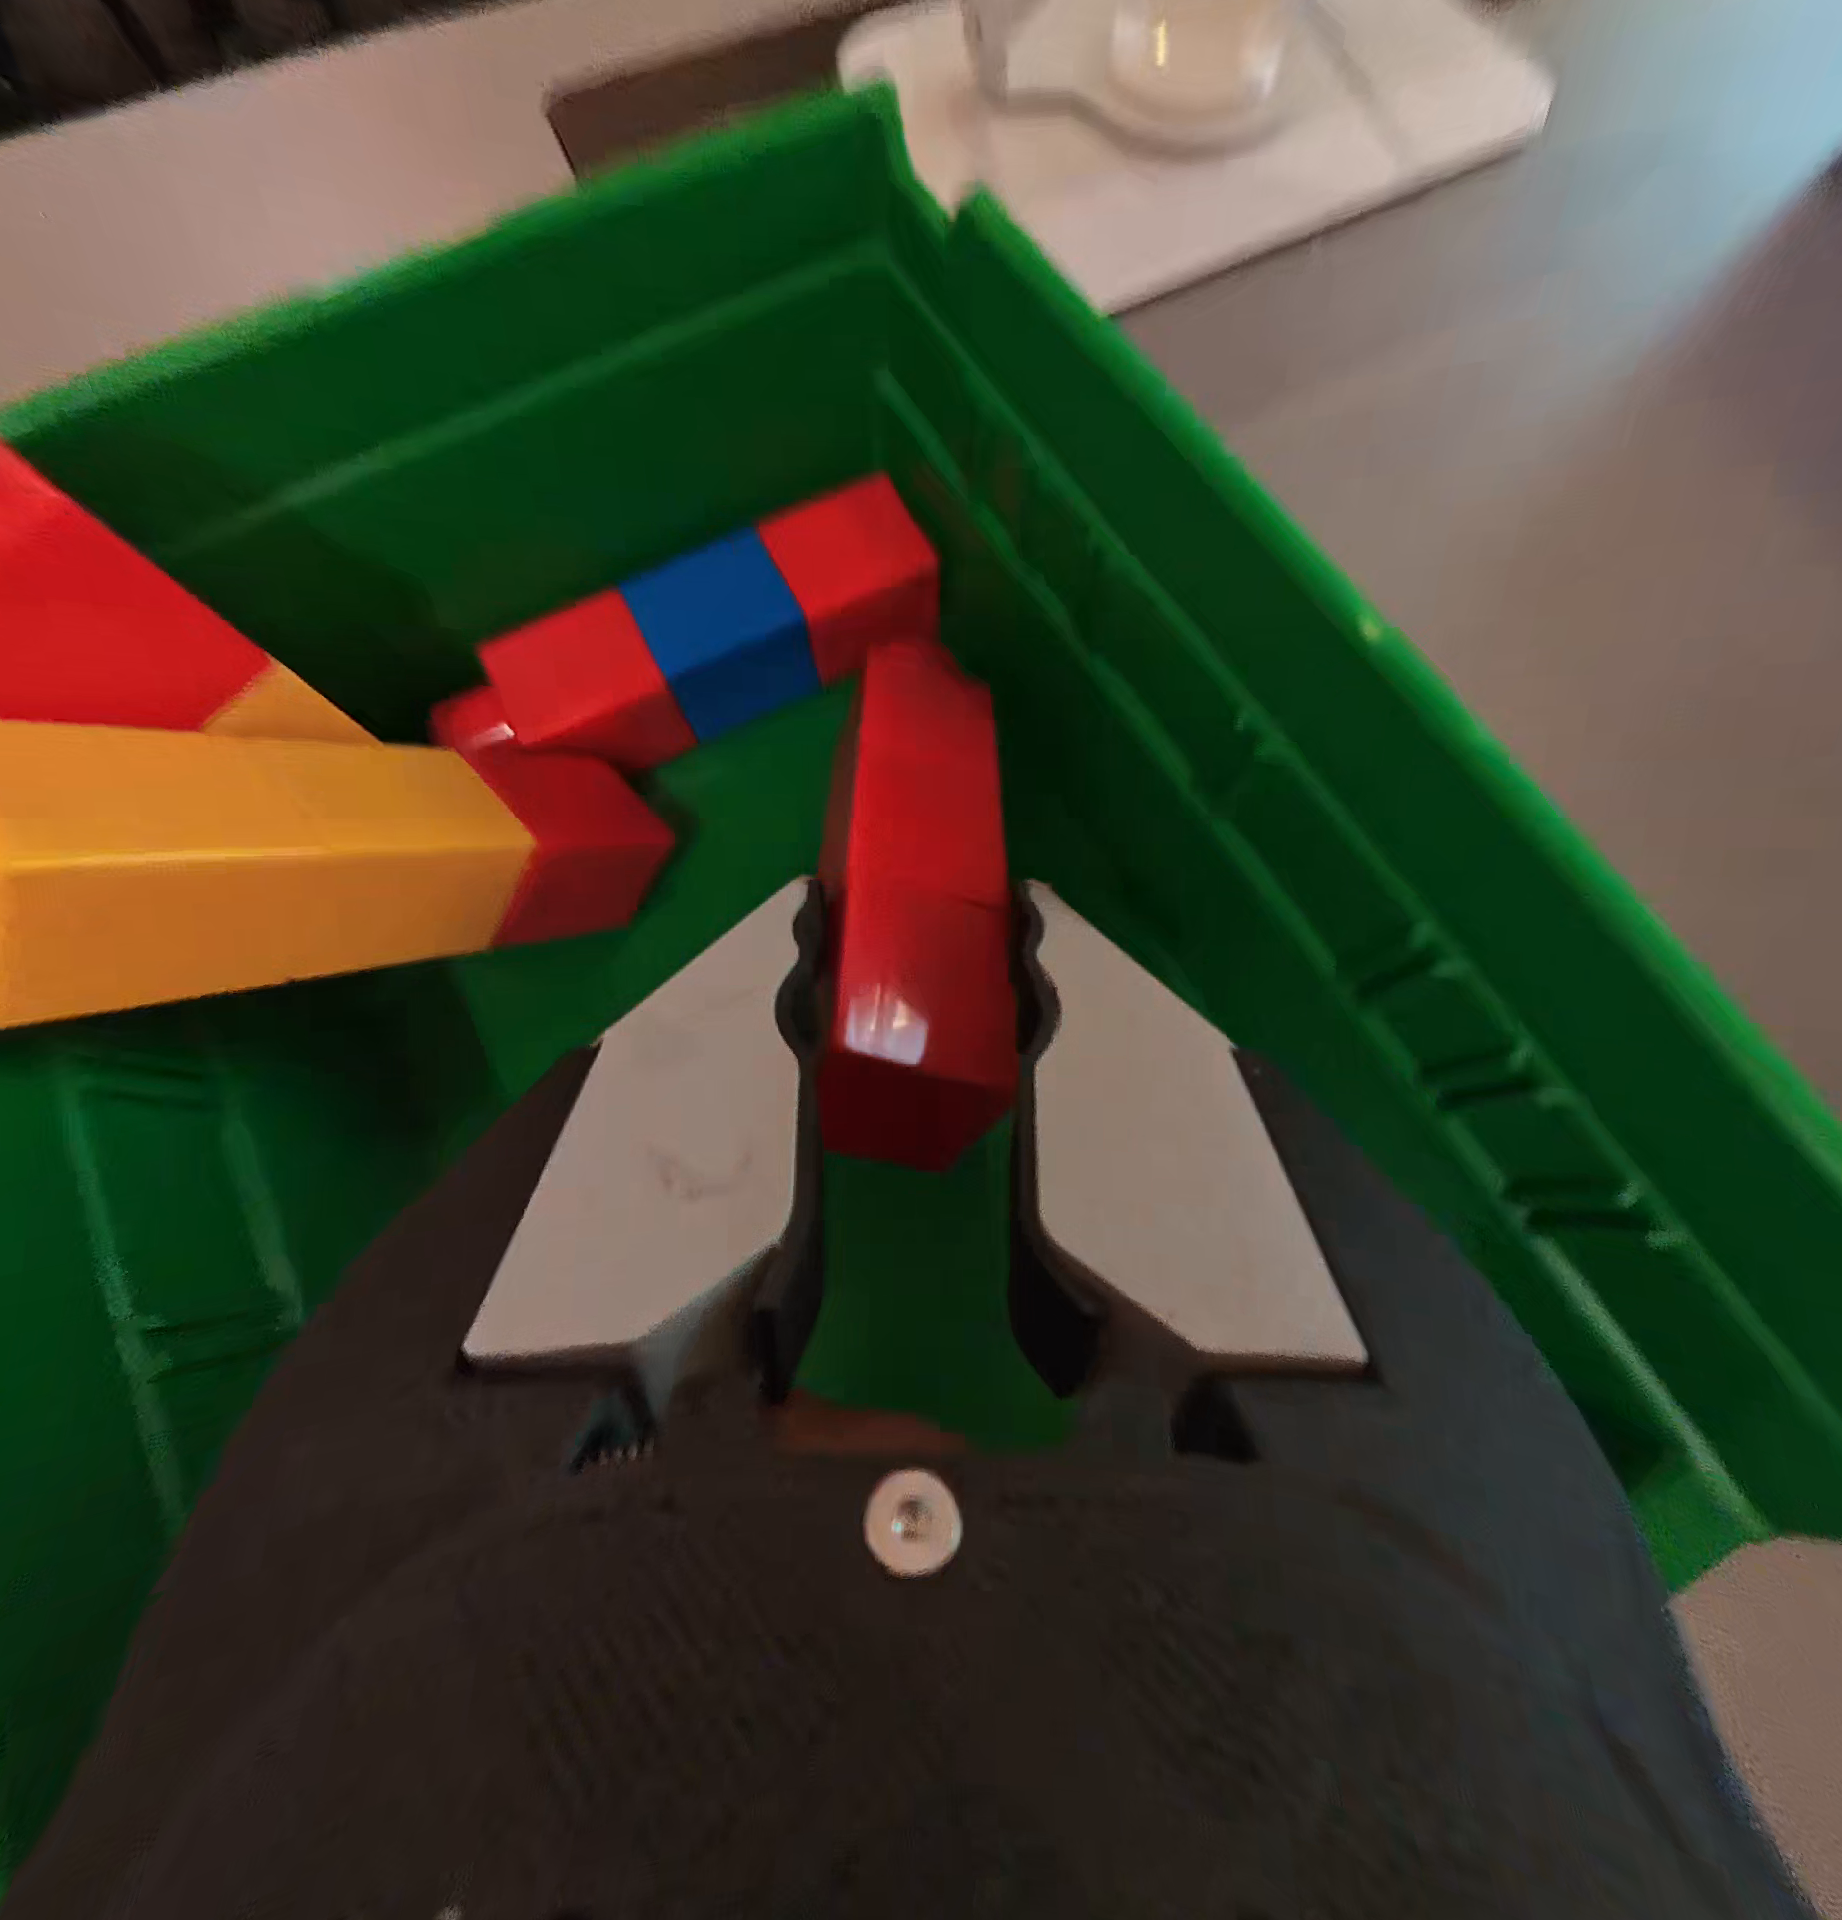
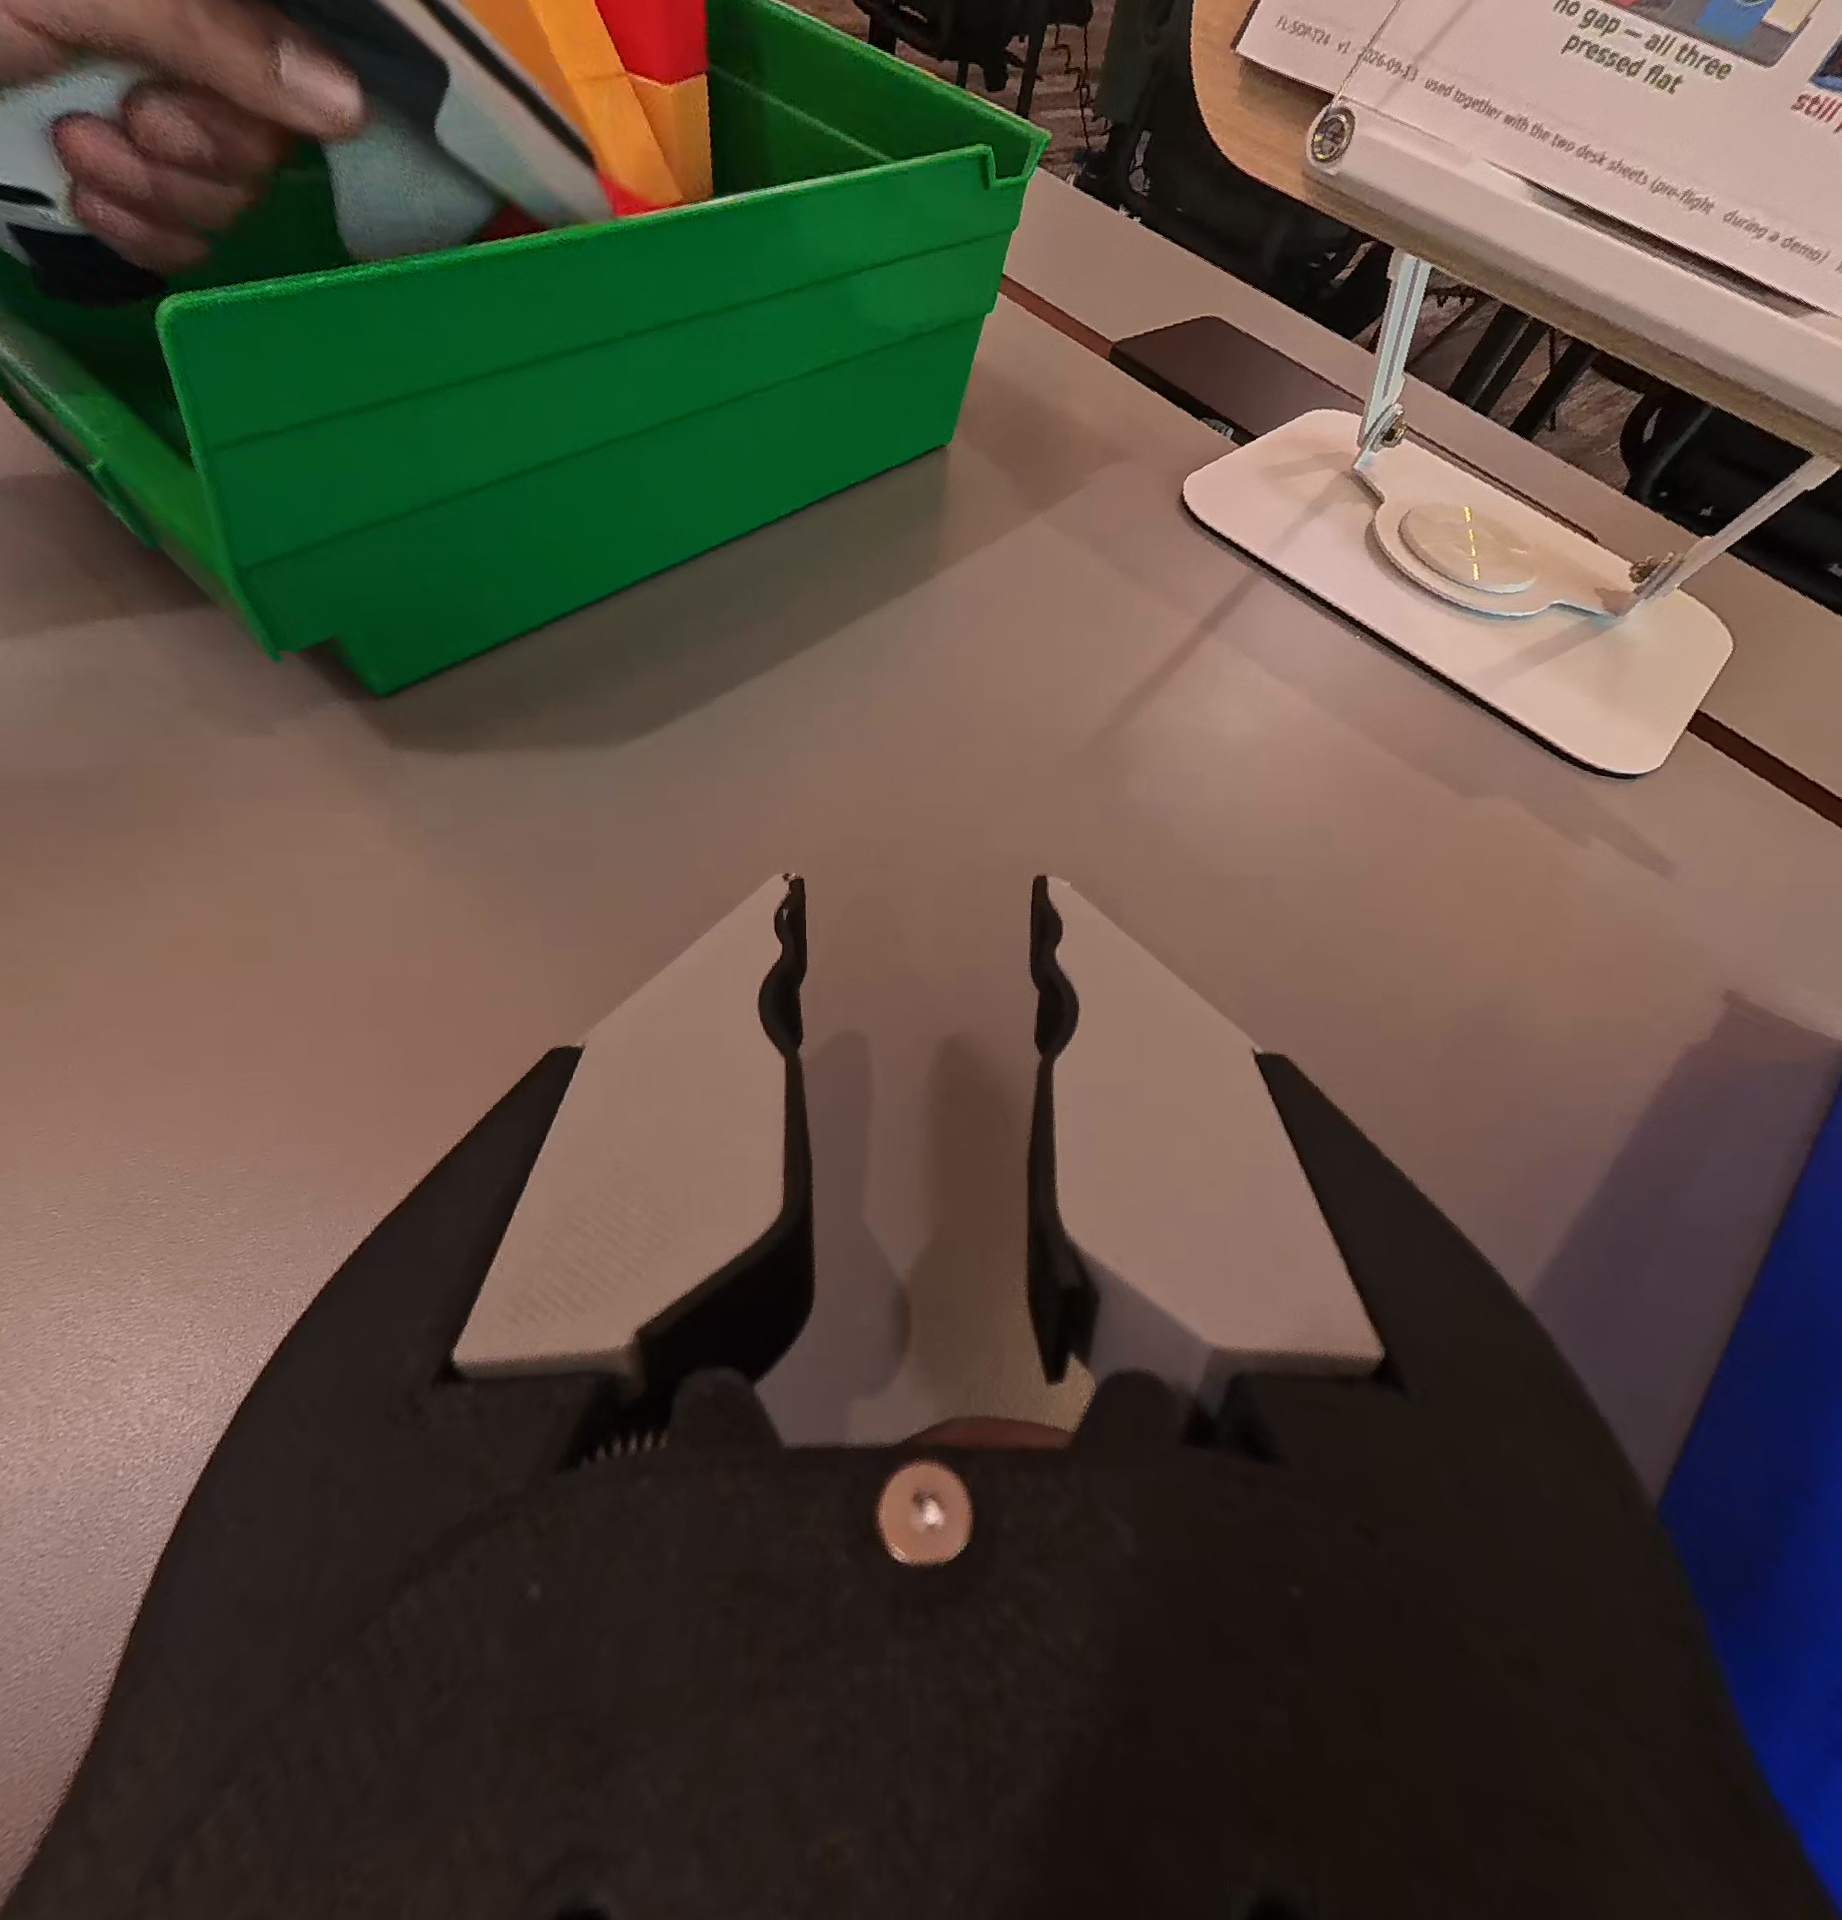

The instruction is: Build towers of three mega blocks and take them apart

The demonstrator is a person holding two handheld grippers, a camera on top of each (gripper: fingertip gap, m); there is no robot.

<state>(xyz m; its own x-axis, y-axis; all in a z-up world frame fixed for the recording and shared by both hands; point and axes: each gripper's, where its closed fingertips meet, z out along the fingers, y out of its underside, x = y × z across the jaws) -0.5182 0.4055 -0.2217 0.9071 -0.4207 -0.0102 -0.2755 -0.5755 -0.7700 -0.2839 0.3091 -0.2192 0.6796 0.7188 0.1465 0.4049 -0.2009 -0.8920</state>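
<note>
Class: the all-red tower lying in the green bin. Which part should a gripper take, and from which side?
Its near end, fingers on the two long flat sides, coming in from above along its length. The red tower points at the bin corner, so its far end is hemmed in. The left gripper straddles it so.

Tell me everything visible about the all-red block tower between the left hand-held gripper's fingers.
The all-red tower is a glossy plastic bar of stacked red blocks; the image is too blurred to count them. It lies inside the green bin, pointing toward the far corner, its near end raised between the left hand-held gripper fingers, which close against its sides. Its far end meets the red-blue-red tower.
</note>
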